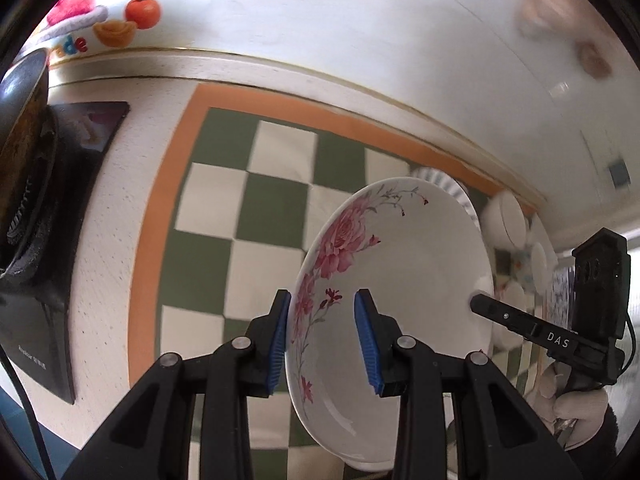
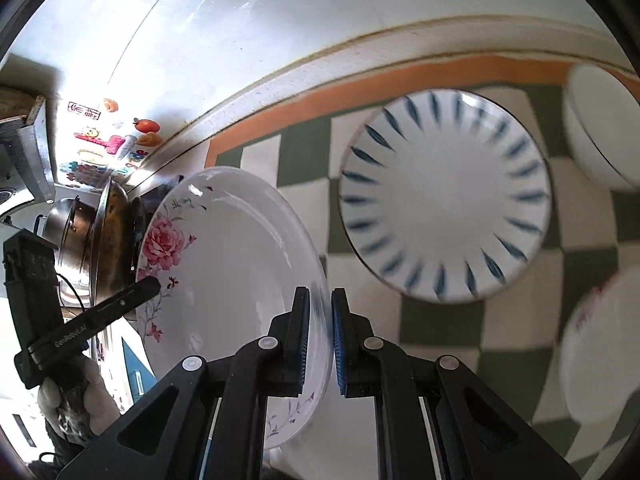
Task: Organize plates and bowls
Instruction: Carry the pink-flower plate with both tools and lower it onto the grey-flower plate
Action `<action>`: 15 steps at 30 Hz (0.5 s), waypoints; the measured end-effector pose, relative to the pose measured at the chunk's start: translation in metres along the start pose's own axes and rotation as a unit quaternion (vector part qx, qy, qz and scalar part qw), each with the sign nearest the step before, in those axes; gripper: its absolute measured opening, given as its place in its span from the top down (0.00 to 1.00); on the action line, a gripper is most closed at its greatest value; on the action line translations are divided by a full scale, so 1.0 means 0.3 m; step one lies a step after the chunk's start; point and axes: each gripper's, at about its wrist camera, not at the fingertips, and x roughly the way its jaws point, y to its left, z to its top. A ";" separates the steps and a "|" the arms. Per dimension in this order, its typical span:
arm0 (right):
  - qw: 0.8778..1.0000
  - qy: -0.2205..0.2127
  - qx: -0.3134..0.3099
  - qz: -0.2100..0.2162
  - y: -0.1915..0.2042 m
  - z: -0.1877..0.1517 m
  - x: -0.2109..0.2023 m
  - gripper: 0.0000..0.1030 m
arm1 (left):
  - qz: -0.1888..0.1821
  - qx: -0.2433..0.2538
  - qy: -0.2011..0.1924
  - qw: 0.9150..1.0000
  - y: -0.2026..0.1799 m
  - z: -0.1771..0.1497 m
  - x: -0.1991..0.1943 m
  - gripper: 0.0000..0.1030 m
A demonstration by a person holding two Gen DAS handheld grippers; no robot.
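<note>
Rose-patterned plate (image 1: pixel 400 280) carried on opposite rims above the checkered mat (image 1: pixel 224 200).
Left gripper (image 1: pixel 322 344) clasps the flowered rim; right gripper (image 2: pixel 320 340) pinches the far rim. Glazed ceramic: rigid, slippery, breakable, probably weighty; the rim is the sensible hold.

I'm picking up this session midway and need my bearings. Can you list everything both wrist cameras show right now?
floral plate: 1, white with pink flowers, held off the mat by both claws at opposite rims
striped plate: 1, white with blue dashes, on the mat
white bowls: at least 2, blurred, at the mat's right edge
checked mat: 1, green and cream, orange border, on the counter
wok: 1, dark, on the black stove, left
fruit stickers: several, orange and pink, on the wall
left claw: shut on the plate's rim
right claw: shut on the opposite rim
gloved hand: white, holds the right claw
</note>
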 end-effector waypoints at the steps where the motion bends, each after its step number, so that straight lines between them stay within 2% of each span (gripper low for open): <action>1: 1.000 0.000 0.003 -0.001 -0.019 -0.033 -0.023 0.87 | -0.001 0.001 0.001 1.000 -0.011 -0.013 0.002 0.71; 7: 1.000 -0.006 0.025 0.002 -0.111 -0.183 -0.109 0.88 | -0.013 0.013 0.031 0.999 -0.078 -0.117 0.046 0.71; 15: 0.999 0.005 0.051 -0.020 -0.240 -0.354 -0.124 0.88 | -0.007 0.036 0.086 0.996 -0.145 -0.256 0.172 0.71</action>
